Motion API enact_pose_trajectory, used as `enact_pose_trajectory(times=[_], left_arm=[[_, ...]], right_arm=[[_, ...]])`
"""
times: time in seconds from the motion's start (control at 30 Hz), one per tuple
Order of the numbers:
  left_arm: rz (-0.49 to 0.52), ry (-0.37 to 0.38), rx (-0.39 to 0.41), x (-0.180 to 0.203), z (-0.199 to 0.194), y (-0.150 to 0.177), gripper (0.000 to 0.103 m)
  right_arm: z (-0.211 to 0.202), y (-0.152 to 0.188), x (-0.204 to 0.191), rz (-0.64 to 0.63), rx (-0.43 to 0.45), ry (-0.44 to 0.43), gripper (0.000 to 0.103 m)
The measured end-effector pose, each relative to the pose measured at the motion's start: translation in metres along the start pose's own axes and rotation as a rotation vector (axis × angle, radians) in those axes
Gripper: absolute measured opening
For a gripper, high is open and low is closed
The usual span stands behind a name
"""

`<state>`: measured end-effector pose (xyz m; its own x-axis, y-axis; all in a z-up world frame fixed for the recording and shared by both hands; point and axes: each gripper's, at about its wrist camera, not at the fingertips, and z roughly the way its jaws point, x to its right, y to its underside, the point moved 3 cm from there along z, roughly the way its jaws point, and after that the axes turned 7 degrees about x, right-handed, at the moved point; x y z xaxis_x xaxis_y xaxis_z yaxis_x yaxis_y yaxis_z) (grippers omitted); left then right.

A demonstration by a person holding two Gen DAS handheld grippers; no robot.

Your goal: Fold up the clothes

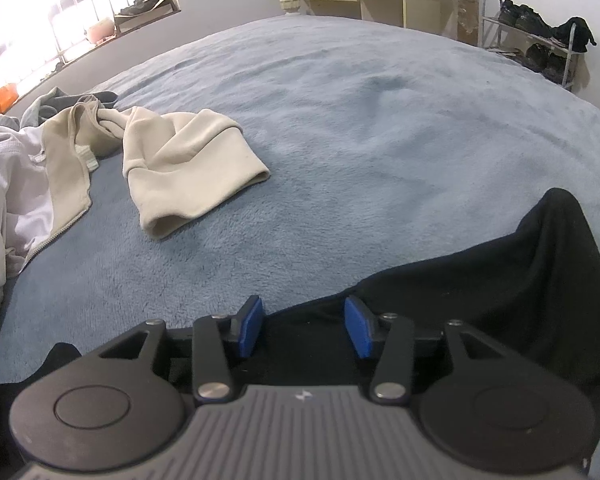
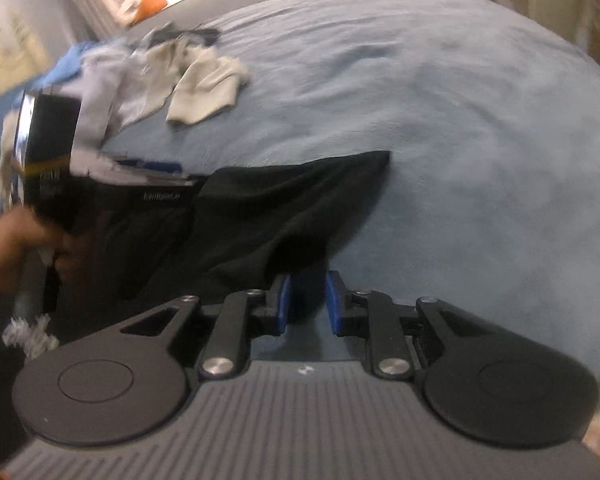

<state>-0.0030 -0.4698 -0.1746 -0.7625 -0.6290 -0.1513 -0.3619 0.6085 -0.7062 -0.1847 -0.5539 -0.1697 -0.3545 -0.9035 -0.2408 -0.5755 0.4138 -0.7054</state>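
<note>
Black garment (image 2: 284,208) lengthwise across blue blanket (image 2: 460,120)

The right tool (image 2: 307,300) hovers over the blue bed (image 2: 460,140), jaws slightly apart with nothing between them. A black garment (image 2: 284,208) lies just beyond; pale clothes (image 2: 188,80) are heaped farther left.

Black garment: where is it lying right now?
In the left wrist view the black garment lies on the blue blanket at the near right, under the left gripper. The beige garment lies apart, further back on the left.
</note>
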Motion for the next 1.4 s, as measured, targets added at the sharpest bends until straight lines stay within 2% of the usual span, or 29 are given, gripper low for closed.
enact_pose_trajectory(times=[0.13, 0.2, 0.27, 0.4, 0.5, 0.57, 0.63, 0.73, 0.9, 0.97, 1.0, 1.07, 1.13, 1.2, 1.27, 1.4], left_arm=[[-0.001, 0.001, 0.000, 0.000, 0.000, 0.000, 0.048], [-0.002, 0.002, 0.000, -0.001, 0.000, 0.000, 0.048], [-0.003, 0.003, -0.001, -0.001, 0.001, 0.000, 0.048], [0.001, 0.005, -0.002, -0.002, 0.001, 0.000, 0.052], [0.002, 0.006, -0.001, -0.002, 0.001, 0.000, 0.053], [0.004, 0.004, -0.001, -0.001, 0.001, 0.000, 0.053], [0.005, 0.004, -0.001, -0.001, 0.001, 0.001, 0.053], [0.006, 0.008, -0.003, -0.002, 0.001, 0.000, 0.053], [0.013, 0.014, -0.005, -0.004, 0.002, 0.000, 0.057], [0.013, 0.014, -0.005, -0.004, 0.002, 0.000, 0.058], [0.012, 0.014, -0.005, -0.004, 0.003, 0.000, 0.058], [0.016, 0.011, -0.003, -0.004, 0.003, 0.000, 0.058], [0.019, 0.010, -0.002, -0.003, 0.003, 0.000, 0.058], [0.019, 0.009, -0.002, -0.003, 0.003, 0.000, 0.059], [0.021, 0.012, -0.001, -0.003, 0.004, 0.000, 0.059], [0.024, 0.017, -0.002, -0.004, 0.005, 0.000, 0.059]], right_arm=[[0.005, 0.001, -0.015, -0.130, -0.028, -0.008, 0.021], [0.003, 0.000, -0.017, -0.161, -0.037, -0.020, 0.027], [0.004, 0.000, -0.016, -0.169, -0.054, -0.028, 0.040], [0.010, 0.003, -0.015, -0.187, -0.071, -0.039, 0.042], [0.011, 0.004, -0.020, -0.234, -0.065, -0.030, 0.036], [0.010, 0.006, -0.023, -0.263, -0.072, -0.013, 0.016], [0.007, 0.007, -0.022, -0.250, -0.072, 0.003, 0.008], [-0.003, 0.005, -0.009, -0.165, -0.058, 0.087, 0.007], [-0.022, 0.012, 0.037, 0.188, -0.029, 0.158, 0.005], [-0.027, 0.018, 0.055, 0.285, -0.020, 0.245, 0.002], [-0.030, 0.020, 0.062, 0.329, -0.010, 0.262, 0.002], [-0.037, 0.019, 0.062, 0.361, 0.027, 0.249, 0.005], [-0.042, 0.011, 0.047, 0.303, 0.082, 0.192, 0.007], [-0.037, 0.005, 0.032, 0.256, 0.076, 0.104, 0.010], [-0.031, 0.001, 0.018, 0.209, 0.065, 0.033, 0.023], [-0.009, 0.000, 0.002, 0.140, -0.007, -0.034, 0.027]])
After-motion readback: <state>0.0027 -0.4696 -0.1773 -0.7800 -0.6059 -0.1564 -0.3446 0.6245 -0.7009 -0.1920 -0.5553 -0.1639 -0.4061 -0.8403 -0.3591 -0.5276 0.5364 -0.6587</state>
